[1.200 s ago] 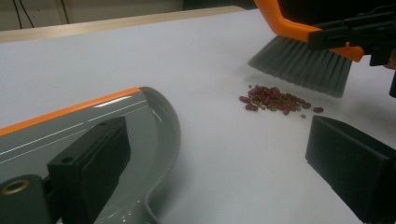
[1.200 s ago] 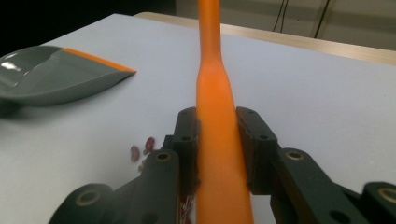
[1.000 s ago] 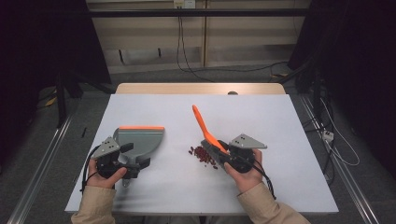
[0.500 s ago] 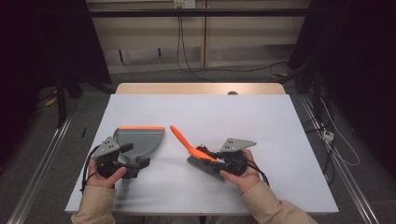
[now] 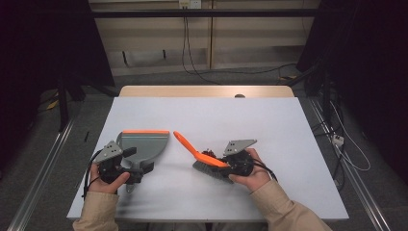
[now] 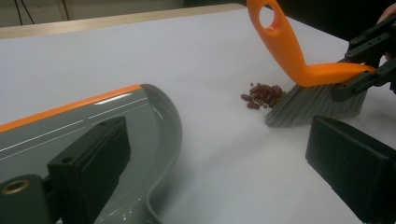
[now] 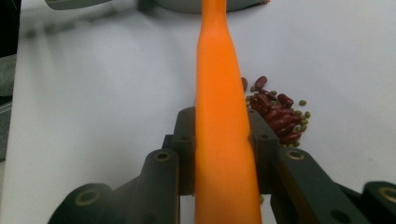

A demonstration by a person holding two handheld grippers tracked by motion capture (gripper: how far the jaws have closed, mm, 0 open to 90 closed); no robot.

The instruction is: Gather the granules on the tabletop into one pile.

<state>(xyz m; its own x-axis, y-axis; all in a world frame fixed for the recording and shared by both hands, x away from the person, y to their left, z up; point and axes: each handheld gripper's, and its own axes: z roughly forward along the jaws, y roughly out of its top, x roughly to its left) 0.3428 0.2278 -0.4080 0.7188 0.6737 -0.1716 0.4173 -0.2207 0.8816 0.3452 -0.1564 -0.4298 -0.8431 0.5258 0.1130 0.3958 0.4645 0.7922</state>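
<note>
right gripper [image 5: 230, 162] swung brush [image 5: 207, 161] lower, leftward behind beans [image 6: 262, 94]

White tabletop [image 5: 202, 115], wood strip along far edge. Lying on it: grey dustpan [image 5: 142, 144] w/ orange lip, lower left; bean pile [image 5: 208, 153] at center; brush bristles [image 5: 211, 169] touching beans.

On the white table [image 5: 288, 144]: 1 grey dustpan w/ orange lip [image 5: 142, 144], 1 orange-handled brush w/ grey bristles [image 5: 201, 156], 1 small pile of red beans + a few green ones [image 7: 276, 114], too many to count individually. 2 hand-held grippers, left [image 5: 126, 166] and right [image 5: 226, 166].
</note>
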